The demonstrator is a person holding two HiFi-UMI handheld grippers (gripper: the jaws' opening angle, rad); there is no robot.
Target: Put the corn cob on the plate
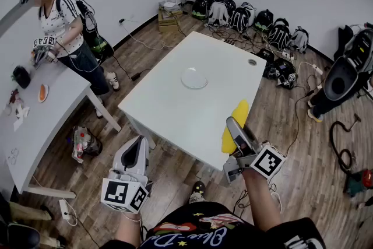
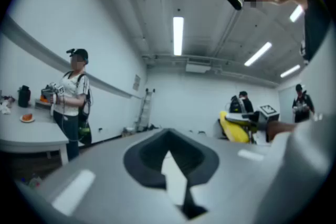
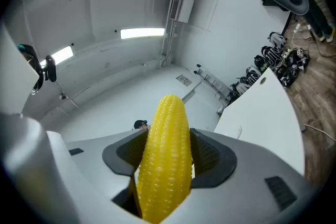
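The right gripper (image 3: 168, 148) is pinching the corn cob (image 3: 167, 165). Its two jaws press on the corn from both sides, and they stand wide because the corn is fat. The corn runs the same way the jaws point. Its yellow tip sticks out past them.

From the head view, the right gripper (image 1: 236, 132) holds the corn cob (image 1: 240, 109) up in the air, over the near right edge of the white table (image 1: 169, 111). The clear plate (image 1: 194, 77) sits near the middle of the table, well apart from the corn. The plate has nothing on it.

The left gripper (image 1: 135, 151) is off the table, on the near side. Its jaws are pressed together with nothing between them.
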